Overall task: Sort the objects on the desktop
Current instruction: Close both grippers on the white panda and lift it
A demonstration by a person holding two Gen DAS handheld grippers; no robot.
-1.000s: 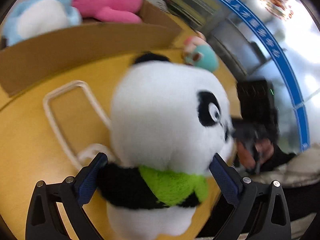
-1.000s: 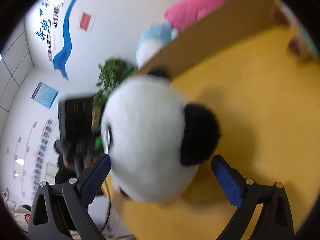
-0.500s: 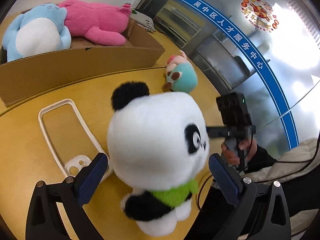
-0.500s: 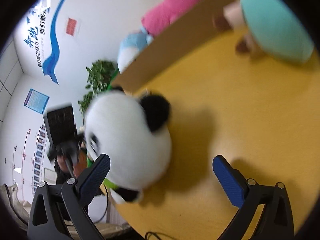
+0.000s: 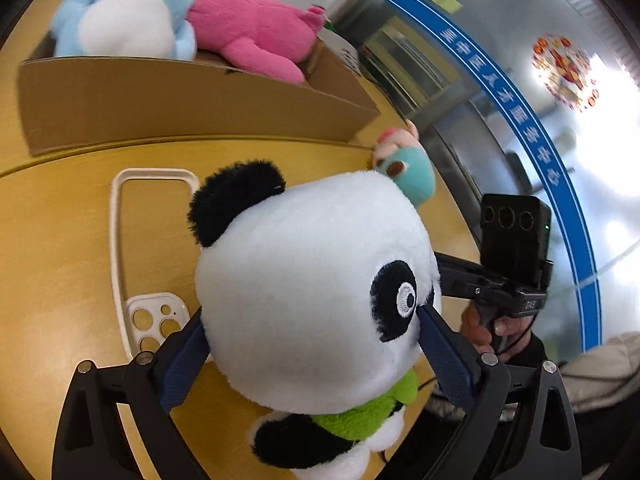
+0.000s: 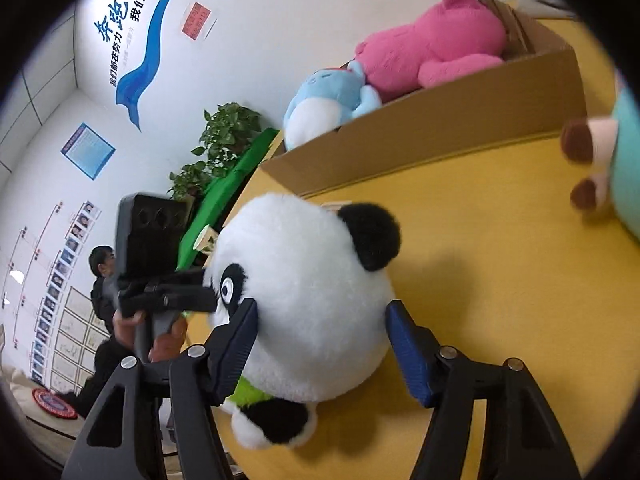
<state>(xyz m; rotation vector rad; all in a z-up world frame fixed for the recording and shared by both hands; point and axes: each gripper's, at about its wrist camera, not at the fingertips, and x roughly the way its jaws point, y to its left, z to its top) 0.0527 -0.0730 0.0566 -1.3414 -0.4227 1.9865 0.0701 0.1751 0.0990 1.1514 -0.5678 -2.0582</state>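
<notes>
Left wrist view: my left gripper (image 5: 314, 354) has its fingers pinching the panda plush's (image 5: 316, 292) head from both sides, pads sunk into the white fur. In the right wrist view my right gripper (image 6: 320, 348) has just been closing; its fingers bracket the same head, left pad touching fur, right pad just beside it. The panda stands at the near edge of the yellow desk (image 6: 500, 272), beside a white phone case (image 5: 132, 240). I judge this the pickup step. Next comes a lift and carry to the cardboard box (image 5: 180, 100) at the far edge, where the blue plush (image 5: 120, 20) and pink plush (image 5: 248, 28) already lie.
</notes>
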